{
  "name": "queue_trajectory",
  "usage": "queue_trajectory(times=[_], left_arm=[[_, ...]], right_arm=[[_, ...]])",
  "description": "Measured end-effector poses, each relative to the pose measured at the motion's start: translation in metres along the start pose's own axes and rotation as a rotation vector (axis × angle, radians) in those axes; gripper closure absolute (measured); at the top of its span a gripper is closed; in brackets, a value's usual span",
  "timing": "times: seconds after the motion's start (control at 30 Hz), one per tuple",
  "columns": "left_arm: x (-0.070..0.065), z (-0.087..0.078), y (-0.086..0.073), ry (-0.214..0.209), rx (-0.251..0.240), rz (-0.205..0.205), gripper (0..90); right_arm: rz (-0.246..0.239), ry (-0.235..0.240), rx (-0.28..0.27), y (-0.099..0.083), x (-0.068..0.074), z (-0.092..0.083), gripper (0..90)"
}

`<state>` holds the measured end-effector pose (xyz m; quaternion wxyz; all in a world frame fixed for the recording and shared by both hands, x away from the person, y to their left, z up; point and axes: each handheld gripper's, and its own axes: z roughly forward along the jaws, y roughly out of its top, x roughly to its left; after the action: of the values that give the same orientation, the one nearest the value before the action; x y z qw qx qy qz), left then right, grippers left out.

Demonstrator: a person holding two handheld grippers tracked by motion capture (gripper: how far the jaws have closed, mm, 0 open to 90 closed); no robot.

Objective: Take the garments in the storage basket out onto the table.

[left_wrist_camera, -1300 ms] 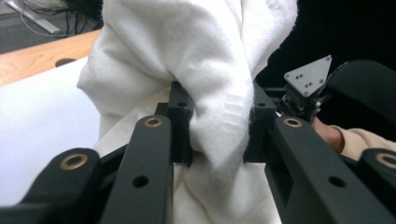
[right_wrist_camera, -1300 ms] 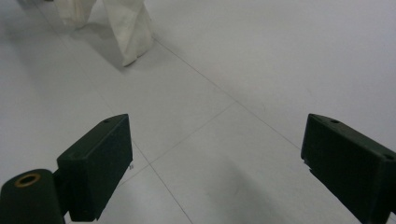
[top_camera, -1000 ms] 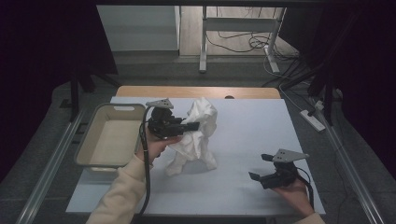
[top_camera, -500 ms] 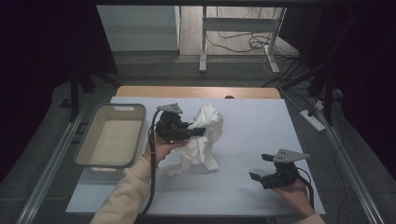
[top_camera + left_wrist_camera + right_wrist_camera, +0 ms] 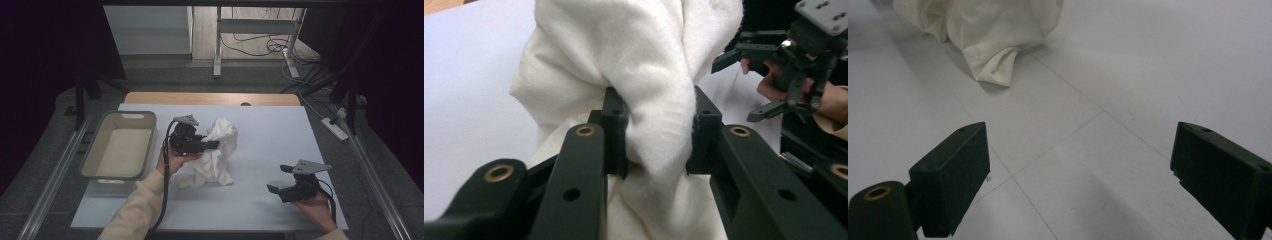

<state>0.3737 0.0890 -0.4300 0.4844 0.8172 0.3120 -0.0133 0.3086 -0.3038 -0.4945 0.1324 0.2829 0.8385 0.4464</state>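
The white cloth [image 5: 215, 152] sits mid-table, pinched as a thick bunch by the left gripper [image 5: 212, 145], lower and further from the tub than a second ago, its hem pooled on the sheet. At five o'clock the right gripper [image 5: 277, 179] rests with jaws spread, empty. At nine o'clock waits the beige tub [image 5: 120, 145], probably not the cloth's destination yet.
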Motion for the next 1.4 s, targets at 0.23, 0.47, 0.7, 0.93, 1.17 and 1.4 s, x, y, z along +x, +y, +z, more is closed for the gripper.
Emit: queue_trajectory(times=[0.23,0.47,0.7,0.93,1.17,1.4], left_arm=[[0.007,0.007,-0.005,0.005,0.022,-0.022,67.1],[0.012,0.011,-0.008,0.008,0.043,-0.033,66.4],[0.016,0.018,-0.014,0.016,0.065,-0.048,65.6],[0.020,0.029,-0.020,0.027,0.108,-0.052,65.0],[0.021,0.040,-0.026,0.036,0.149,-0.050,63.7],[0.027,0.047,-0.032,0.052,0.176,-0.066,62.7]], right_arm=[[0.002,-0.002,0.002,0.000,0.000,0.000,8.8],[0.001,-0.001,0.004,0.000,0.000,0.000,8.8],[0.000,-0.001,0.005,0.000,0.000,-0.001,8.8],[0.000,-0.003,0.010,-0.001,0.000,0.000,8.8],[-0.001,-0.001,0.008,-0.001,0.001,0.000,8.8],[0.000,0.002,0.010,-0.001,0.001,0.000,8.8]])
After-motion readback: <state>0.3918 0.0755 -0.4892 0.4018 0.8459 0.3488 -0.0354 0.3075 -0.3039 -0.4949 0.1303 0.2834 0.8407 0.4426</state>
